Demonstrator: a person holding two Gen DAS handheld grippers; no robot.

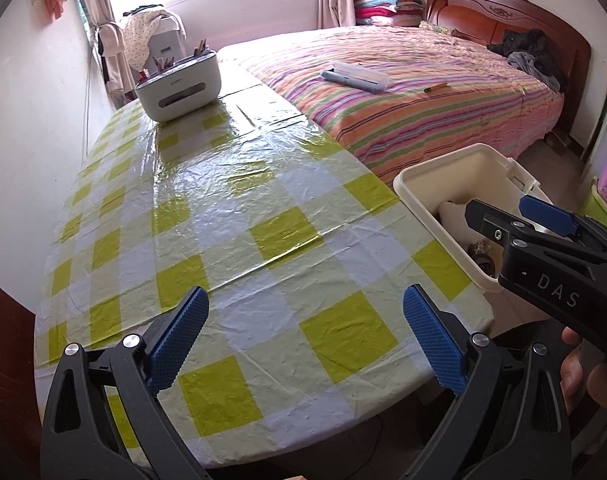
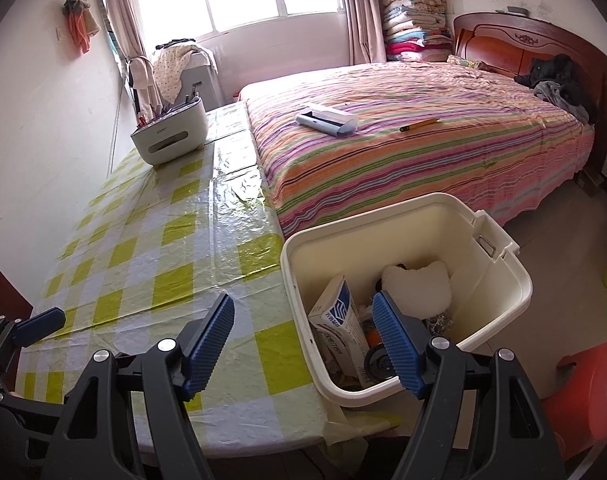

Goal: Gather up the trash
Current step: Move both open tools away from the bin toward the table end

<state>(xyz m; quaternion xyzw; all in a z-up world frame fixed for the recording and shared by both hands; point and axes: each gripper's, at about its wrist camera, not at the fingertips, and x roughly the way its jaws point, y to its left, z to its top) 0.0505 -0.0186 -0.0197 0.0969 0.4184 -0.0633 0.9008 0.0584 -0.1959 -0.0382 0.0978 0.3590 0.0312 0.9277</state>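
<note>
A: Right wrist view puts the cream bin point(image 2: 499, 280) just off the table's near corner, with the trash already in it: a white and blue carton point(image 2: 337, 312), a white crumpled wad point(image 2: 419, 284) and some dark bits at the bottom. The right gripper point(image 2: 303, 344) hangs over the bin's near rim, jaws spread about halfway, nothing between the pads.

B: And the left?

A: Left wrist view shows the left gripper point(image 1: 303, 344) with its jaws spread wide, empty, over the checked tablecloth point(image 1: 239, 208). I see no litter on the cloth, only the white organizer point(image 1: 179, 88) with pens at the far end.

B: So what makes the step go well from here?

A: I judge the drop is done, or close to it. Best to lift both grippers clear of the bin without knocking its rim, then scan for anything missed. The bed point(image 1: 423, 92) holds a flat case and a pencil; whether those count as trash I cannot tell.

B: Pose?

A: Both grippers tilt downward, side by side. A person's hand point(image 1: 591, 376) grips the right tool's handle at the frame's right edge.
</note>
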